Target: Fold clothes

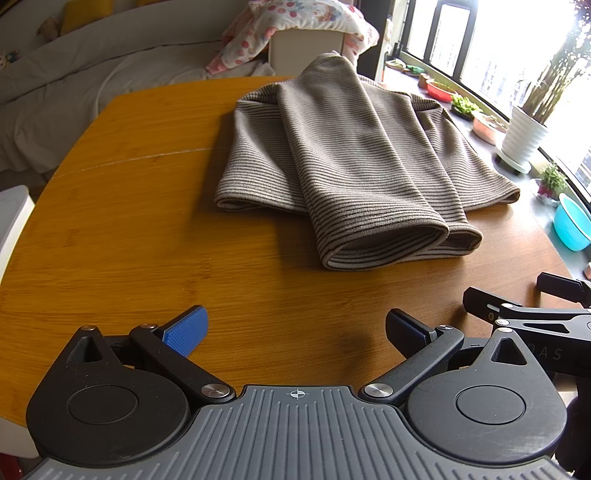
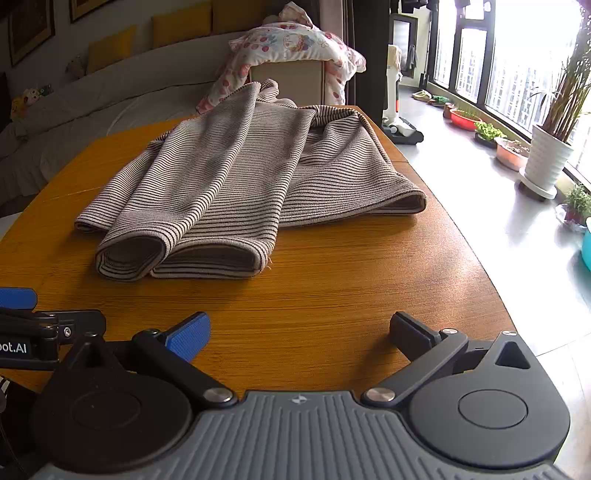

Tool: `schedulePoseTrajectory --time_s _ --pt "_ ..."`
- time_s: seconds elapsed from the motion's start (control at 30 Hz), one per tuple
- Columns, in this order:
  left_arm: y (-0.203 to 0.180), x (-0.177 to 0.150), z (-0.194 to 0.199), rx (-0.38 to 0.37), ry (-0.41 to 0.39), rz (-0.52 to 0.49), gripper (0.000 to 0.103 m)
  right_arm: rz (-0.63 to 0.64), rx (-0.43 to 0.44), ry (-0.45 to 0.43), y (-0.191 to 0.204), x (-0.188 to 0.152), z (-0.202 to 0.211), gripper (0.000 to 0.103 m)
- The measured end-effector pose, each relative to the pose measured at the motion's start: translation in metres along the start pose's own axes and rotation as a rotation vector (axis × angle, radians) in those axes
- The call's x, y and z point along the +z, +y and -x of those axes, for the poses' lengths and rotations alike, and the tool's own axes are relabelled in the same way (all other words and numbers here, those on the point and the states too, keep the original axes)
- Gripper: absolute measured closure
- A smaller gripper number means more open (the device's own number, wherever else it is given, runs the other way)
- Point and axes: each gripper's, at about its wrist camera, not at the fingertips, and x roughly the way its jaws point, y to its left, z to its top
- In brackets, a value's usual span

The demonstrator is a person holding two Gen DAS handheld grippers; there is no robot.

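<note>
Wooden table (image 2: 332, 280), orange-brown, grain visible, fills the centre. Sofa (image 2: 92, 107) under a pale cover at 10 o'clock, yellow cushions (image 2: 110, 48) along its back, framed pictures (image 2: 31, 29) on the wall above. Floral quilt (image 2: 295, 40) draped over a beige box at 12 o'clock. Dark-framed windows (image 2: 498, 62) from 1 to 3 o'clock, strong daylight. Grey floor (image 2: 498, 221), glossy, at 3 o'clock. White plant pot (image 2: 545, 162) with a tall plant, red basin (image 2: 463, 119), small green plants (image 2: 487, 130) lined below the windows. Blue basin (image 1: 570, 225) at 3 o'clock, left wrist view.
</note>
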Motion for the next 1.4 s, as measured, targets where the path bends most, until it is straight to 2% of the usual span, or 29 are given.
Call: schedulePoseTrajectory --time_s 1.23,1.4 --pt "-0.0011 -0.0004 0.0004 0.008 0.001 -0.012 0.0 0.012 -0.008 0.008 0.0008 0.0021 -0.0021 0.0" --pt "-0.0021 -0.0008 -0.0002 0.012 0.004 -0.022 0.0 0.004 0.016 -0.007 0.001 0.0007 -0.0031 0.0"
